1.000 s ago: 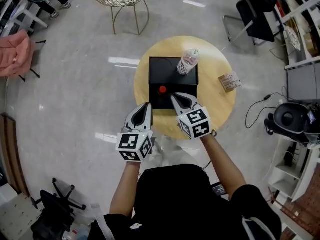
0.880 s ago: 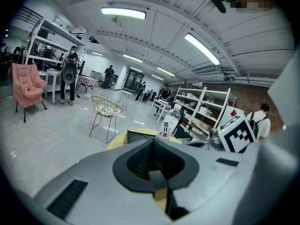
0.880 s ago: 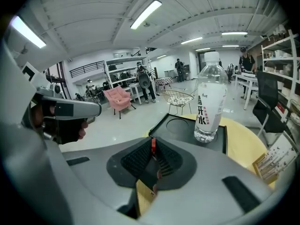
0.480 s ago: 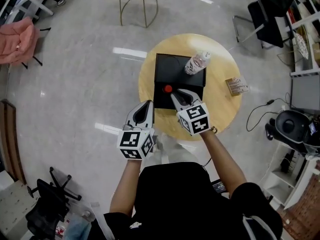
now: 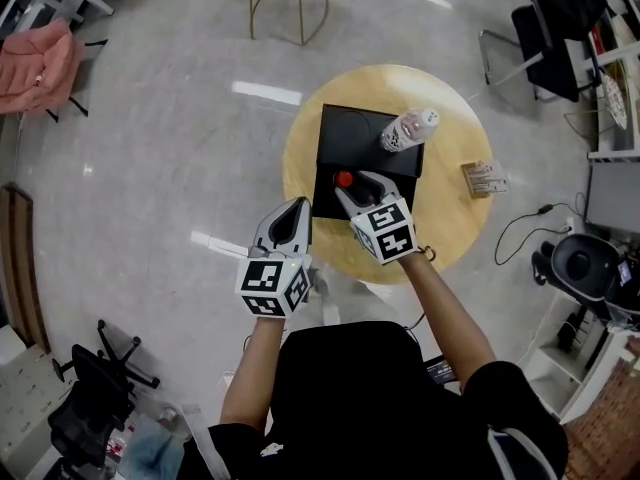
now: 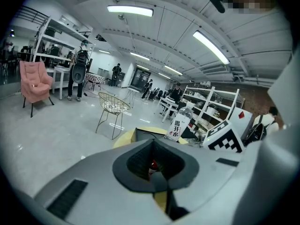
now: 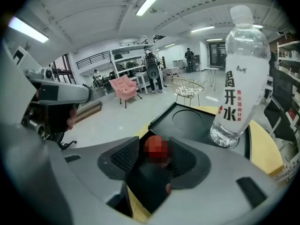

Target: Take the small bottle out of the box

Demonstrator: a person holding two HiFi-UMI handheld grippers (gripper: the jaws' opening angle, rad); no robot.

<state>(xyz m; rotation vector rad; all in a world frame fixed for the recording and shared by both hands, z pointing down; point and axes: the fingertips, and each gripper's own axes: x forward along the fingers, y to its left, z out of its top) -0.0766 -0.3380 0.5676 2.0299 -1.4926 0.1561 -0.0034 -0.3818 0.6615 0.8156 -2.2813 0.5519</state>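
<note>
Wooden round table (image 5: 455,218) carries the black box (image 5: 350,133). The small bottle (image 5: 344,179) sits near the box's front edge, only its red cap showing. We judge it light, rigid and smooth, so we'd pinch just under the cap. Our right gripper (image 5: 358,184) has just been opening and stands wide astride the cap, not pressing. Our left gripper (image 5: 298,206) is closed and empty.

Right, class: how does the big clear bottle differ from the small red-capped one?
The big clear bottle has a white cap; the small bottle has a red one. The big bottle towers over the black box; the small one shows little beyond its cap. The big one stands far right, the small one near left. Both sit in the box.
</note>
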